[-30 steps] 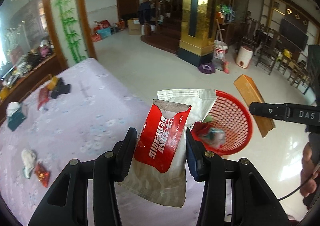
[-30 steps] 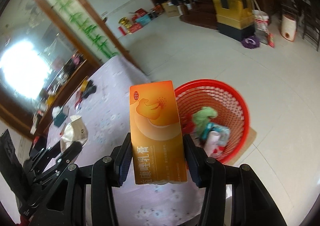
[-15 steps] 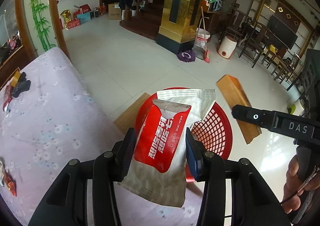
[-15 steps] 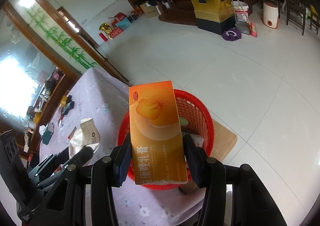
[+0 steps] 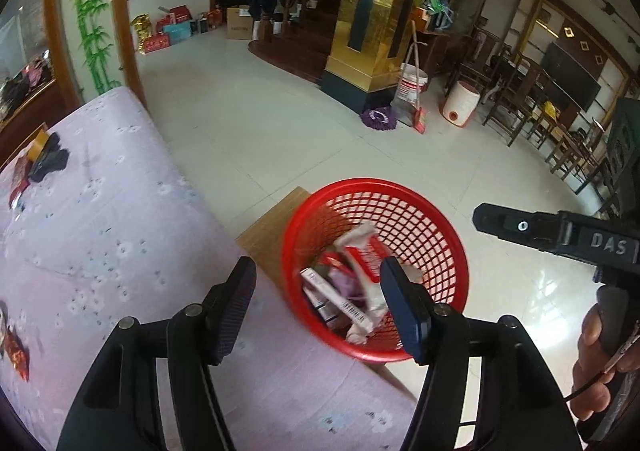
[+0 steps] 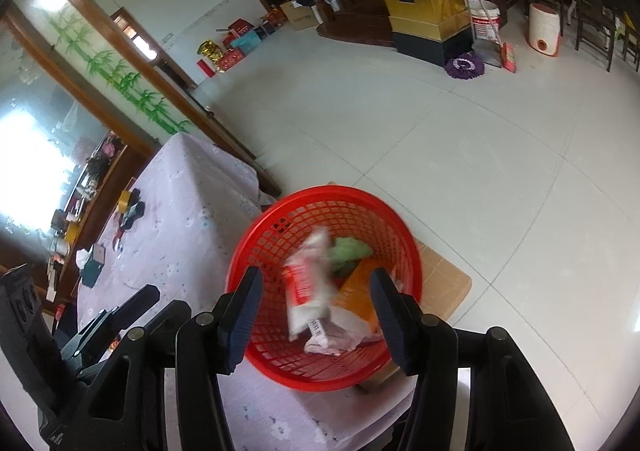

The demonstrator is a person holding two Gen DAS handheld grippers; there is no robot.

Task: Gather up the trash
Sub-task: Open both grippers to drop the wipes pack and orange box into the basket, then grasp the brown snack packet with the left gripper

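A red mesh basket [image 5: 424, 211] [image 6: 276, 235] stands off the table's corner on a wooden stool. In the left wrist view my left gripper [image 5: 320, 301] hovers over its near rim, jaws opening and empty. The red-and-white wet-wipe pack [image 5: 362, 251] [image 6: 306, 279] lies blurred inside the basket among other wrappers. My right gripper [image 6: 316, 309] also hangs above the basket, jaws opening with nothing between them. The orange box [image 6: 358, 291] rests in the basket beside a green scrap [image 6: 350, 249]. The right gripper's finger [image 5: 520, 229] shows at the right in the left wrist view.
The table with a lilac flowered cloth [image 5: 100, 235] [image 6: 192, 211] carries more litter: a red wrapper [image 5: 16, 351], a dark bundle with a tape roll [image 5: 46, 159] and a teal packet [image 6: 94, 265]. A wooden stool [image 5: 272, 235] [image 6: 444, 283] bears the basket on pale tile floor.
Both grippers opened and let go: the wet-wipe pack and the orange box dropped from the jaws into the red basket. Both views shifted slightly further over the basket.
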